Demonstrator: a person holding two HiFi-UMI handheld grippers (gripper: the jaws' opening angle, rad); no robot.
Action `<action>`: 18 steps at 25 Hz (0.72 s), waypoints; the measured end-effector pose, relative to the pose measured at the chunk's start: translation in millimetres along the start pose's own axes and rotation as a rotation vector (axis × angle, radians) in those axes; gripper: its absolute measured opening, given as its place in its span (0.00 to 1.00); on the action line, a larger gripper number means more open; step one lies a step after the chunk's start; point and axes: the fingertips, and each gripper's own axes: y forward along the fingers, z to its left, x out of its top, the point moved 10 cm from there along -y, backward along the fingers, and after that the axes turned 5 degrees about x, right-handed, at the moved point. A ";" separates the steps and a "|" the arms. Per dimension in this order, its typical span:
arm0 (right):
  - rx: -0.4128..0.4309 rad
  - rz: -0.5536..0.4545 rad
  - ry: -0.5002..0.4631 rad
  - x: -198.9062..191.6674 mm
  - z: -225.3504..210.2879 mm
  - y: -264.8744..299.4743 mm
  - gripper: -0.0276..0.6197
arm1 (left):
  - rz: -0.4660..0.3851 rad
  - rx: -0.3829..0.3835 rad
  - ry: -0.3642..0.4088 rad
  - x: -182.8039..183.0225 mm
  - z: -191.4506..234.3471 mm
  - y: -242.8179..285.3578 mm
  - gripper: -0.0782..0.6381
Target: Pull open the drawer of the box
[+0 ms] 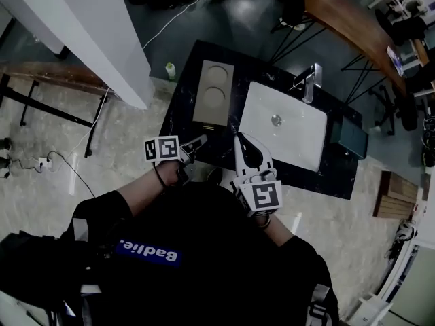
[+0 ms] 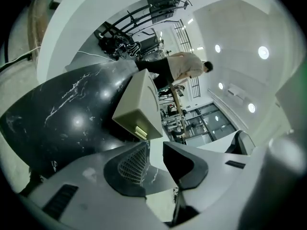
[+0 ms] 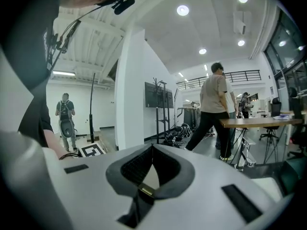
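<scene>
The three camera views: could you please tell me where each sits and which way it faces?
Head view: on the person's head, steeply down at the black marble counter, beige rectangular box and white sink basin; shows the dark-shirted torso, left gripper, right gripper.
Left gripper view: on the left gripper, along its open, empty jaws towards the box.
Right gripper view: on the right gripper, facing the white pillar; jaws shut, a forearm at left.
Shared: head and left gripper views both show box and counter.
</scene>
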 end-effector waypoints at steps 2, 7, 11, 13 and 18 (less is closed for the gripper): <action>0.029 -0.001 -0.002 1.3 -8.1 2.4 0.04 | -0.028 0.018 -0.026 -1.6 3.7 6.0 0.22; 0.066 0.017 -0.030 -6.1 -26.6 7.8 0.04 | -0.090 0.042 -0.061 -5.0 7.5 16.9 0.22; 0.115 0.033 -0.034 -5.4 -36.5 17.6 0.04 | -0.141 0.056 -0.096 -6.5 10.8 22.6 0.22; 0.120 0.049 -0.051 -5.9 -44.1 24.0 0.04 | -0.162 0.064 -0.112 -7.5 12.1 25.6 0.22; 0.140 0.068 -0.105 -12.9 -65.7 43.7 0.04 | -0.215 0.091 -0.135 -11.2 14.2 30.2 0.22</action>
